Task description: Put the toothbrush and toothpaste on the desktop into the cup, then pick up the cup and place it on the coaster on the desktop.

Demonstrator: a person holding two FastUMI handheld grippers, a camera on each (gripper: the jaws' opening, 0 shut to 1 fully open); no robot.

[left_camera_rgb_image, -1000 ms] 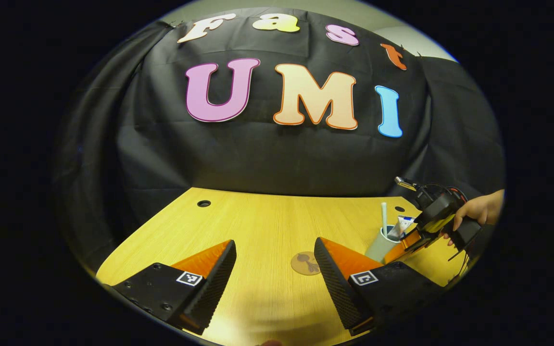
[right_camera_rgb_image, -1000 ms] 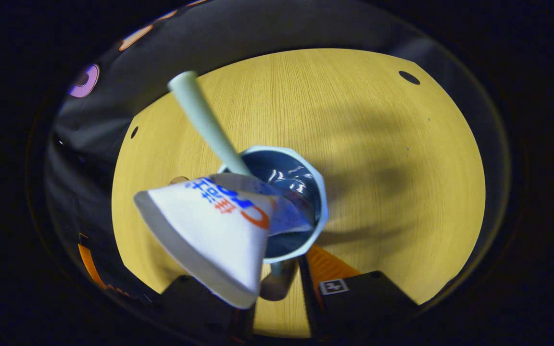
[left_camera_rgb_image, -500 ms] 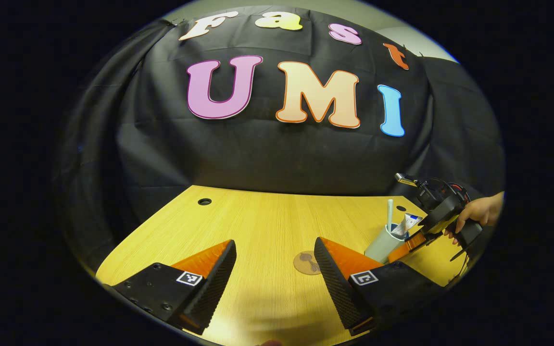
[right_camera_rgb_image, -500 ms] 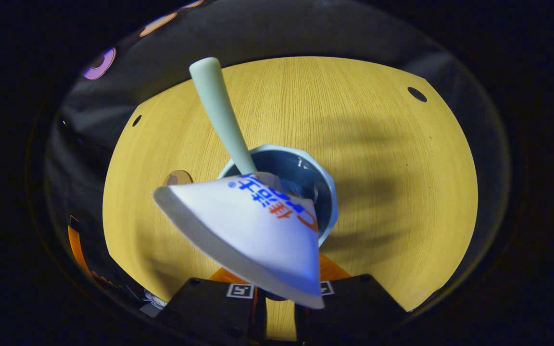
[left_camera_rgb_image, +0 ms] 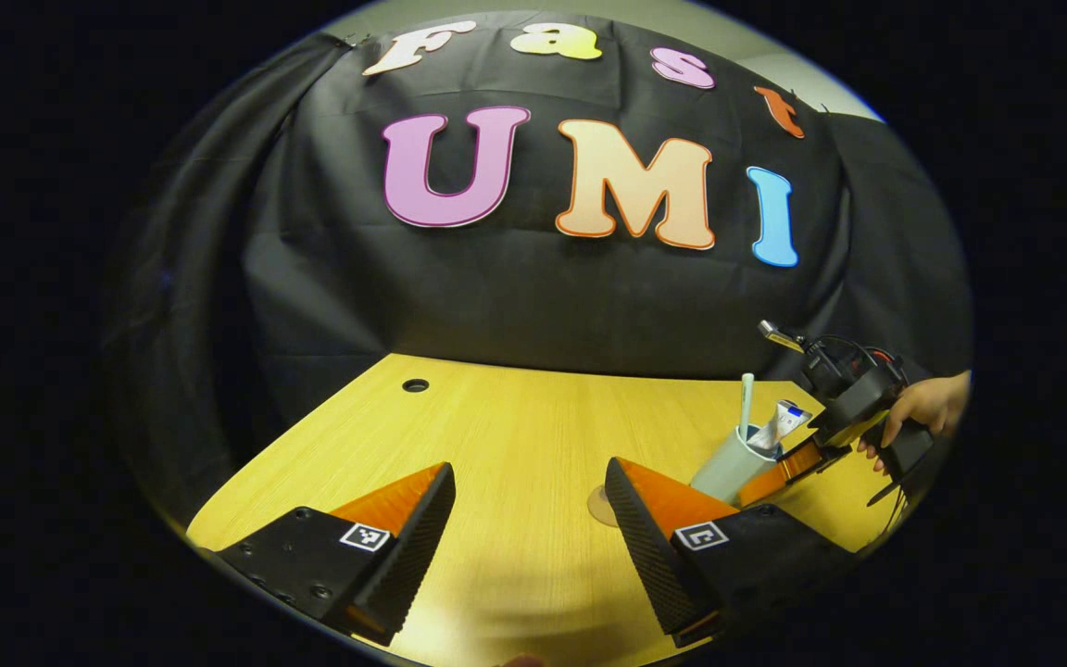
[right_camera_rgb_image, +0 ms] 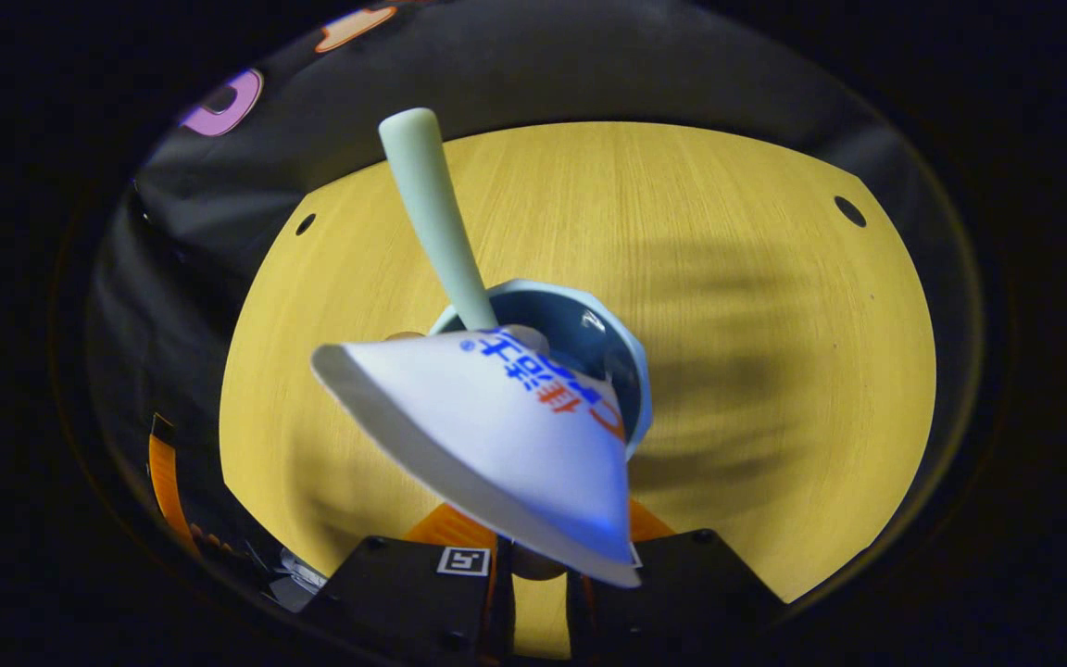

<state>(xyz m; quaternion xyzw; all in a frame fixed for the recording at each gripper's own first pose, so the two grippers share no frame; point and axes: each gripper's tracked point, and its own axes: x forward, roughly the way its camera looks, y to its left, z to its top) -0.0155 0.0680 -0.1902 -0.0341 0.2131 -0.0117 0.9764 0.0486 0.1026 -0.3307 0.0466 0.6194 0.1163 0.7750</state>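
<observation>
The pale blue cup (left_camera_rgb_image: 726, 463) leans to the left over the wooden table, with the light green toothbrush (left_camera_rgb_image: 746, 403) and the white toothpaste tube (left_camera_rgb_image: 785, 421) standing in it. My right gripper (left_camera_rgb_image: 763, 474), held by a hand (left_camera_rgb_image: 922, 408), is shut on the cup's near wall. From above, the cup (right_camera_rgb_image: 635, 380), the toothbrush (right_camera_rgb_image: 432, 213) and the toothpaste tube (right_camera_rgb_image: 496, 435) sit just ahead of the right gripper (right_camera_rgb_image: 538, 574). The round brown coaster (left_camera_rgb_image: 598, 508) lies left of the cup, half hidden by a finger. My left gripper (left_camera_rgb_image: 529, 519) hangs open and holds nothing.
The yellow wooden table (left_camera_rgb_image: 515, 417) has a cable hole (left_camera_rgb_image: 415, 384) at its far left and another hole (right_camera_rgb_image: 849, 210) at the far side. The black cloth wall stands behind the table. Part of the left gripper (right_camera_rgb_image: 163, 463) shows at the table's edge.
The right gripper closed on the cup's wall and carried the cup left toward the coaster. The left gripper's view swung slightly; its fingers stayed open.
</observation>
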